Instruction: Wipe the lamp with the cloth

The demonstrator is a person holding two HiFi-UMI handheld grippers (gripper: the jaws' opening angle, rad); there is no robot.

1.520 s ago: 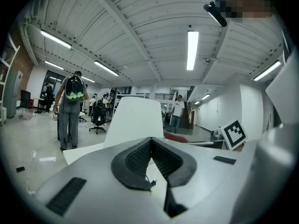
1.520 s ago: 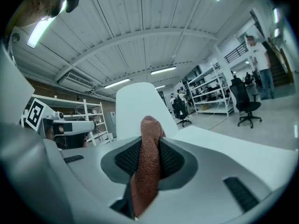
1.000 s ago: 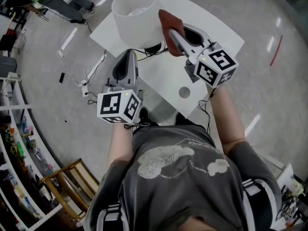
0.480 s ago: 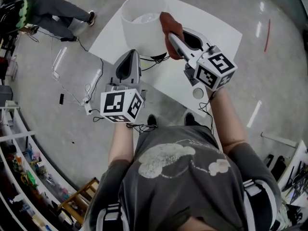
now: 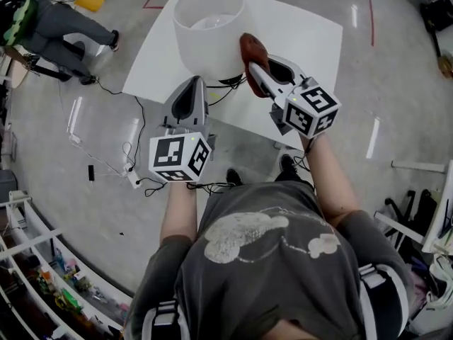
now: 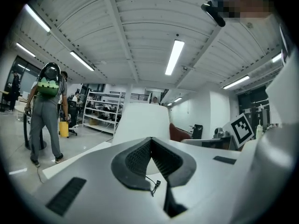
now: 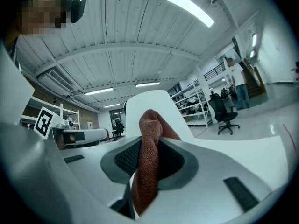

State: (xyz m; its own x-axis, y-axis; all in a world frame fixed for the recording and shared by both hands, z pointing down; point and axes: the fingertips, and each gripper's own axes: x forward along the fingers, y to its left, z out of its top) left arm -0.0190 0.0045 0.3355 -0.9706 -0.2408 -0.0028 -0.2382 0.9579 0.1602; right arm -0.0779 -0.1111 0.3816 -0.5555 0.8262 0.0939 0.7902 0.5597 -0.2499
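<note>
The right claw (image 5: 257,66) grips the rust cloth (image 5: 250,48), its bunched tip just ahead, at the side of the lamp (image 5: 209,27) shade. The left claw (image 5: 192,83), closed empty, hangs short of the shade. Wiping seems underway; next, sweep the cloth around.

You've got a plain white surface (image 5: 311,41) in front of you, sitting on a shiny grey floor (image 5: 99,211). The only thing standing on it is the lamp (image 5: 210,27) with its white shade, near your edge, black cord (image 5: 225,91) curling by its base. On the floor to your left there's a power strip (image 5: 132,180) and loose cables.
</note>
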